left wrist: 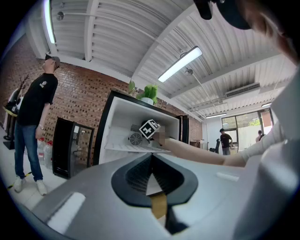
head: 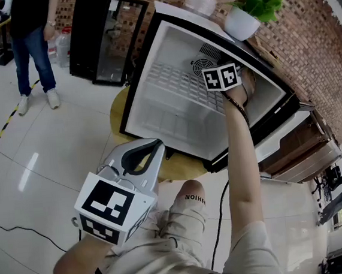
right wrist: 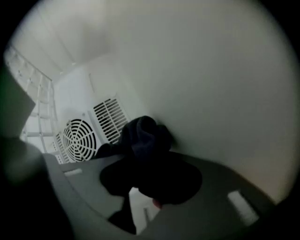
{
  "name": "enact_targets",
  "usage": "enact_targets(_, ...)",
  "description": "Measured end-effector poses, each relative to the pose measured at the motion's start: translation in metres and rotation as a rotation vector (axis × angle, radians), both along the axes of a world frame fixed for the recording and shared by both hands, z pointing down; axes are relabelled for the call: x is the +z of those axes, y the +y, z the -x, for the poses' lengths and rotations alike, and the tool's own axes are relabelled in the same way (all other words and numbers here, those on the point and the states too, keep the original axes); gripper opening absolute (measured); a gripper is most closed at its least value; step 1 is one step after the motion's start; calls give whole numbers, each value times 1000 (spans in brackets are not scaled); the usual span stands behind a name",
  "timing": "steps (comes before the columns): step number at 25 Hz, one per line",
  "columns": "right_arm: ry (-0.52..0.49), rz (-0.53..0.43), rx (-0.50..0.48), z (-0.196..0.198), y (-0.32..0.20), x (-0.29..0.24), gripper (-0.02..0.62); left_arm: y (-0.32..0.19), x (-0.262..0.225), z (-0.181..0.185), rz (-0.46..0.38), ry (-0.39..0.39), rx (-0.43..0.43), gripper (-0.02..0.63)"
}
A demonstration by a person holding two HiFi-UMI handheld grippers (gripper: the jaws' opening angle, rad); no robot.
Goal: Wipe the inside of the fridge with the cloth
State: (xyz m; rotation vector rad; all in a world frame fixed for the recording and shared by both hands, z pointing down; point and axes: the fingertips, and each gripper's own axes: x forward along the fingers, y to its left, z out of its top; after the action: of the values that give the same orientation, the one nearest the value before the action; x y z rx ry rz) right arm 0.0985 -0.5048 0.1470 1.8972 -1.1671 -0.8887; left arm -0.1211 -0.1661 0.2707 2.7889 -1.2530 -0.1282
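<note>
- At the far left a bystander (head: 33, 44) in a dark top and jeans stands on the tiled floor, and just beside them is a black glass-door cabinet (head: 104, 40) against the brick wall.
- The left gripper (head: 152, 146) hangs low in front of the person's knee, well apart from the fridge – its jaws are pressed together with nothing between them.
- The fridge (head: 157, 113) sits on a round yellow top (head: 117, 111) with its door swung open to the right. Its white interior has a wire shelf (head: 178, 81) across the upper part.
- The right gripper (right wrist: 151, 165) is reached deep inside, up by the back right corner above the shelf's right end, and its jaws are pinching a dark cloth (right wrist: 143, 133).
- The cloth bunches out past the jaws and touches the fridge's right inner wall – just beside the round fan grille (right wrist: 78, 138) on the back wall.
- On the fridge's top, near its right edge, stands a potted plant (head: 249, 11) in a white pot.
</note>
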Motion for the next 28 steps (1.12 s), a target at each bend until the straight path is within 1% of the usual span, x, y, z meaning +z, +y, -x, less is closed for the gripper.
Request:
enact_targets(3, 53, 26, 56, -2, -2, 4, 118, 2, 0, -2, 17, 29, 6, 0)
enact_targets(5, 54, 41, 60, -4, -2, 5, 118, 1, 1, -3, 17, 30, 2, 0)
enact_targets(6, 37, 54, 43, -1, -1, 7, 118, -1, 1, -2, 15, 31, -2, 0)
enact_targets(7, 11, 72, 3, 8, 1, 11, 118, -3, 1, -1, 14, 33, -6, 0)
enact_targets(8, -15, 88, -63, 25, 6, 16, 118, -6, 3, 1, 17, 39, -10, 0)
enact_targets(9, -28, 98, -146, 50, 13, 20, 119, -8, 5, 3, 24, 46, -13, 0)
enact_targets(11, 1, 91, -303, 110, 23, 28, 120, -12, 10, 5, 44, 53, -11, 0)
enact_targets(13, 50, 91, -412, 164, 20, 34, 120, -14, 13, 3, 54, 53, -3, 0)
enact_targets(15, 76, 113, -455, 201, 0, 40, 120, -13, 14, 2, 51, 54, -3, 1)
enact_targets(17, 70, 141, -459, 215, -22, 44, 118, -11, 14, 2, 47, 53, -5, 1)
enact_targets(19, 49, 157, -450, 208, -33, 48, 120, -10, 15, 3, 47, 49, -4, 1)
enact_targets(21, 47, 171, -414, 188, -30, 51, 120, -9, 15, 2, 48, 47, 0, 1)
enact_targets(25, -37, 157, -361, 118, -18, 36, 120, -12, 15, -2, 55, 40, 13, 1)
enact_targets(28, -55, 153, -252, 56, -10, 28, 118, -10, 17, -8, 62, 43, 32, 1)
